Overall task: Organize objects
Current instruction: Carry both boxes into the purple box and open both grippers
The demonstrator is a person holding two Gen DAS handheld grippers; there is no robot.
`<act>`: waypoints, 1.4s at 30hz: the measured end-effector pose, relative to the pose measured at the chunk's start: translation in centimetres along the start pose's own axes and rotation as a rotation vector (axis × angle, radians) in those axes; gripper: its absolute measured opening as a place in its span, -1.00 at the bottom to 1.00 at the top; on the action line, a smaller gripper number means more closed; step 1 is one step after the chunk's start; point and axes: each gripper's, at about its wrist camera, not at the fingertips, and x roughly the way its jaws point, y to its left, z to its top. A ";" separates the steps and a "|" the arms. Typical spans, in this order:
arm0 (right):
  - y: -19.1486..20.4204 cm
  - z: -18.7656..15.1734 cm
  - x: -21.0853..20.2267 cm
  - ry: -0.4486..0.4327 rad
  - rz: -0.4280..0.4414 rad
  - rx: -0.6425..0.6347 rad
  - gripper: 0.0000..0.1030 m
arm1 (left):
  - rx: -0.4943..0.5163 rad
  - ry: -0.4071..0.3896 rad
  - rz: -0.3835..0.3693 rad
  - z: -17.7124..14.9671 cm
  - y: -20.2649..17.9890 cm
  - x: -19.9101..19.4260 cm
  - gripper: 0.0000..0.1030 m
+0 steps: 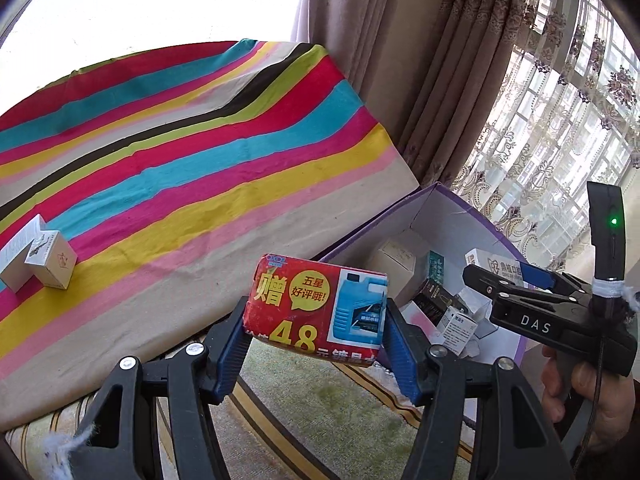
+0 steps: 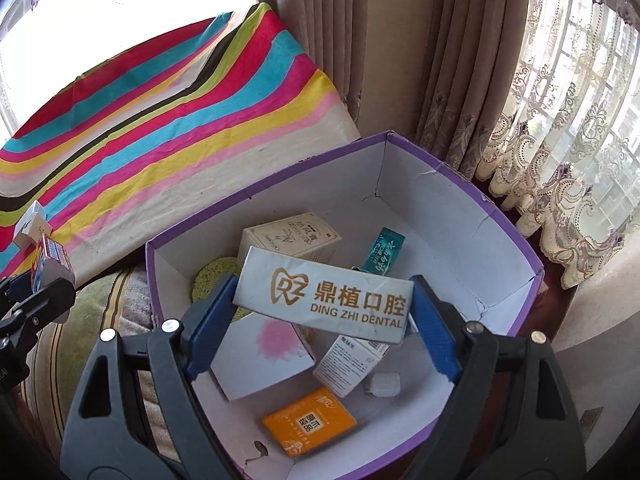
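Observation:
My left gripper (image 1: 316, 316) is shut on a red packet (image 1: 316, 308) with yellow print and a blue jug picture, held in the air off the edge of the striped cloth (image 1: 192, 152). My right gripper (image 2: 324, 308) is shut on a white dental box (image 2: 324, 300), hanging over the open purple box (image 2: 460, 184). In the left wrist view the right gripper (image 1: 516, 280) appears at the right above the purple box (image 1: 400, 216). The left gripper with the red packet (image 2: 48, 260) shows at the left edge of the right wrist view.
The purple box holds several small packages: an orange box (image 2: 310, 420), a cream carton (image 2: 288, 240), a teal tube box (image 2: 384, 250). Two small white boxes (image 1: 36, 260) remain on the striped cloth at the left. Curtains (image 2: 460, 80) hang behind. A patterned cushion (image 1: 320, 412) lies below.

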 end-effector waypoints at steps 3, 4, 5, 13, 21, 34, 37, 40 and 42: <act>-1.2 -0.1 0.1 -0.004 -0.020 -0.004 0.68 | 0.033 0.019 -0.010 0.3 -1.4 0.8 0.22; -1.5 0.0 0.1 -0.008 -0.027 -0.005 0.68 | 0.043 0.026 -0.015 0.3 -1.9 1.0 0.22; -1.9 0.0 0.1 -0.012 -0.034 -0.007 0.69 | 0.053 0.032 -0.018 0.4 -2.3 1.3 0.22; -4.0 0.0 0.0 -0.021 -0.055 0.019 0.69 | 0.127 0.051 -0.047 1.1 -5.4 2.4 0.22; -4.5 0.1 -0.2 -0.033 -0.056 0.021 0.82 | 0.133 0.056 -0.088 1.4 -6.6 2.9 0.56; -3.1 0.5 -1.2 -0.077 -0.064 -0.020 0.90 | 0.071 0.020 -0.020 1.5 -4.8 1.7 0.65; -2.7 0.6 -1.5 -0.087 -0.076 -0.023 0.92 | 0.069 0.013 0.040 1.6 -4.5 1.3 0.67; -2.6 0.7 -2.0 -0.122 -0.078 -0.026 0.92 | 0.072 -0.035 0.096 1.5 -3.9 0.4 0.67; -2.2 0.7 -2.4 -0.162 -0.094 -0.052 0.94 | 0.092 -0.086 0.099 1.4 -3.7 -0.5 0.67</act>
